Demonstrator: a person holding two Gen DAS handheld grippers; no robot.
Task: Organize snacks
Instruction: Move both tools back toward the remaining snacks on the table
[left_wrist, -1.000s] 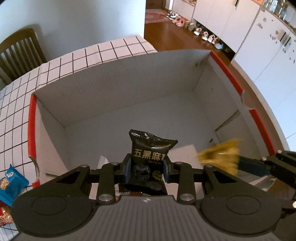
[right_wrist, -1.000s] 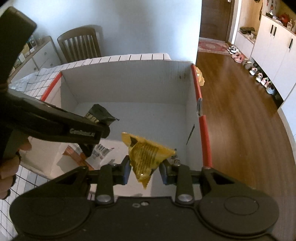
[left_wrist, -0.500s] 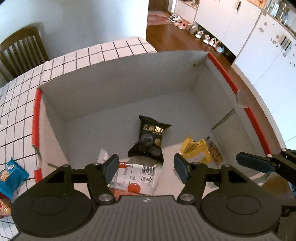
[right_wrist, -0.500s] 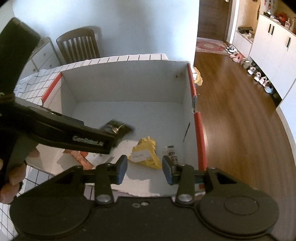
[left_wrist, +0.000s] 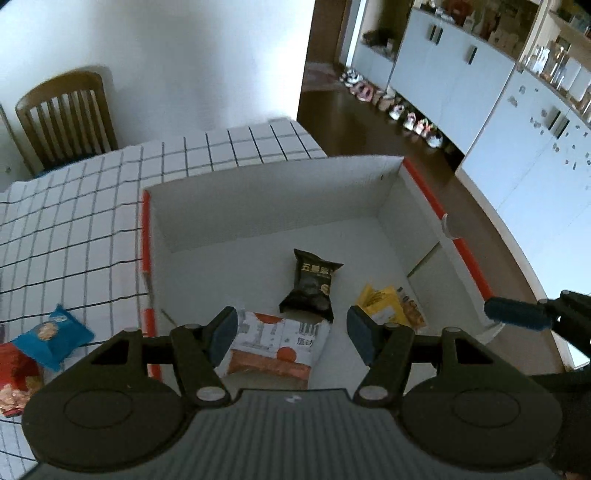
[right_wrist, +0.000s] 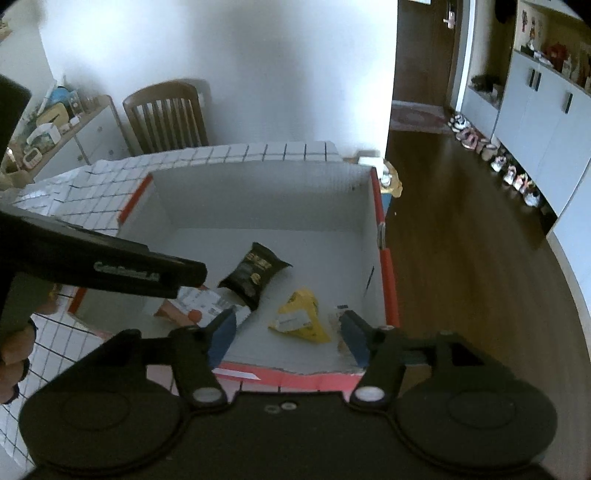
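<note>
Since the earlier frame, the left wrist view shows the black packet (left_wrist: 312, 286) dropped onto the box (left_wrist: 273, 206) floor mid-way; the left gripper (left_wrist: 291, 336) hangs empty, jaws apart, while a blue packet (left_wrist: 51, 338) and a red packet (left_wrist: 14, 380) wait at the table's (left_wrist: 74, 236) left edge. In the right wrist view the yellow packet (right_wrist: 301, 317) lies near the box's right wall, and the right gripper (right_wrist: 288, 336) is opening with nothing between its jaws.

Black packet (left_wrist: 312, 286) and yellow packet (left_wrist: 384, 304) lie in box (left_wrist: 266, 195).
</note>
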